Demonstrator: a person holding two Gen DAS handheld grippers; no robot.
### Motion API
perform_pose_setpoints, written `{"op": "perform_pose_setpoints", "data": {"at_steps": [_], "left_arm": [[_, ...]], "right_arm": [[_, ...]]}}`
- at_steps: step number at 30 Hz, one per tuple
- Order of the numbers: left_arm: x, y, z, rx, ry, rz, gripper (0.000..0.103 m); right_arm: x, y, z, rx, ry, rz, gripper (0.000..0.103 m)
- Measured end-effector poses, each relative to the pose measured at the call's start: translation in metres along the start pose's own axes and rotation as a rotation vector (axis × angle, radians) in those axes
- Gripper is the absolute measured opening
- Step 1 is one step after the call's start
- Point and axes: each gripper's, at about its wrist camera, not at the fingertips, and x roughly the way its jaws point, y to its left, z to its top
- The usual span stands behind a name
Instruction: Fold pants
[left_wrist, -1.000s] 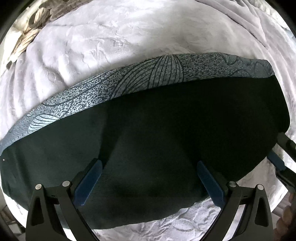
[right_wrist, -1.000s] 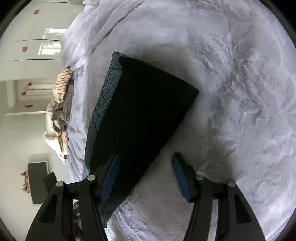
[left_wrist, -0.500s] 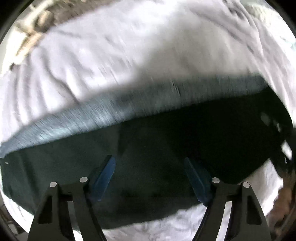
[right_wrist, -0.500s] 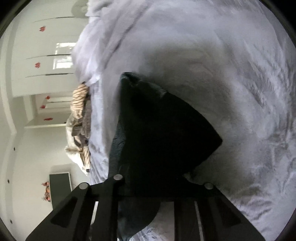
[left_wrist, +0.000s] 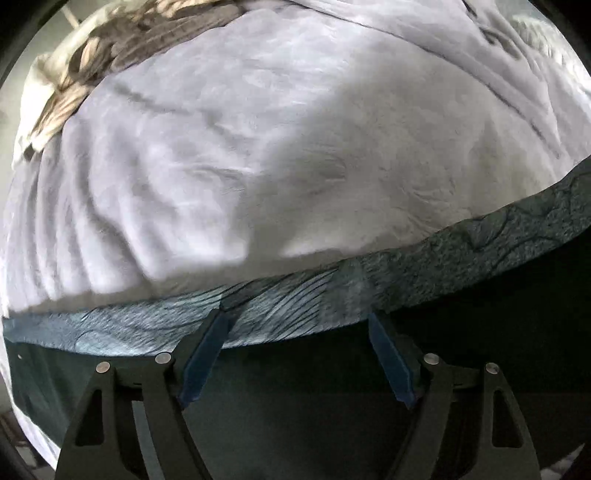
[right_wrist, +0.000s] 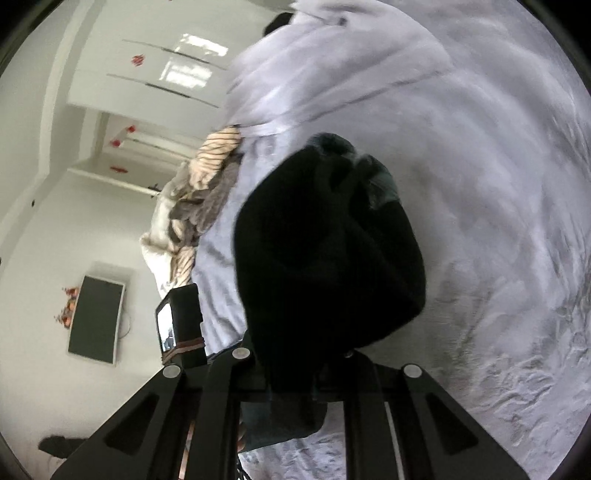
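Note:
The pants are dark green-black with a grey-blue patterned band. In the left wrist view the pants lie across the bottom, the band along their far edge. My left gripper is open, its blue fingertips resting over the band. In the right wrist view my right gripper is shut on a bunched end of the pants, lifted above the bed; its fingertips are hidden by the cloth.
A pale lilac bedspread covers the bed, also in the right wrist view. A striped beige garment pile lies at the bed's far side. White wardrobe doors and a wall TV stand beyond.
My right gripper has closed on the end of the pants and lifted it. My left gripper has moved forward over the pants up to the patterned band.

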Motion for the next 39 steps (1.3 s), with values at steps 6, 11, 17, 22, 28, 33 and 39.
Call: {"op": "perform_pose_setpoints", "data": {"at_steps": [6, 11, 17, 22, 28, 33, 39], "left_arm": [[-0.032, 0.061, -0.018, -0.045, -0.049, -0.047, 0.080], [-0.040, 0.117, -0.036, -0.078, -0.040, -0.038, 0.080], [-0.045, 0.199, -0.074, -0.183, -0.005, 0.022, 0.080], [-0.045, 0.260, -0.098, -0.268, 0.013, 0.032, 0.080], [-0.044, 0.297, -0.114, -0.287, 0.031, 0.009, 0.080], [-0.052, 0.293, -0.120, -0.261, 0.028, -0.075, 0.080], [-0.038, 0.261, -0.112, -0.200, 0.138, -0.370, 0.080]], "right_arm": [[0.000, 0.062, -0.017, -0.197, 0.025, -0.063, 0.014], [0.024, 0.121, -0.049, -0.354, 0.060, -0.118, 0.014], [0.098, 0.171, -0.122, -0.562, 0.171, -0.267, 0.015], [0.172, 0.182, -0.190, -0.683, 0.270, -0.431, 0.020], [0.198, 0.202, -0.252, -0.982, 0.267, -0.683, 0.043], [0.165, 0.221, -0.259, -1.004, 0.327, -0.534, 0.053], [0.116, 0.130, -0.185, -0.197, 0.335, -0.295, 0.054]]}}
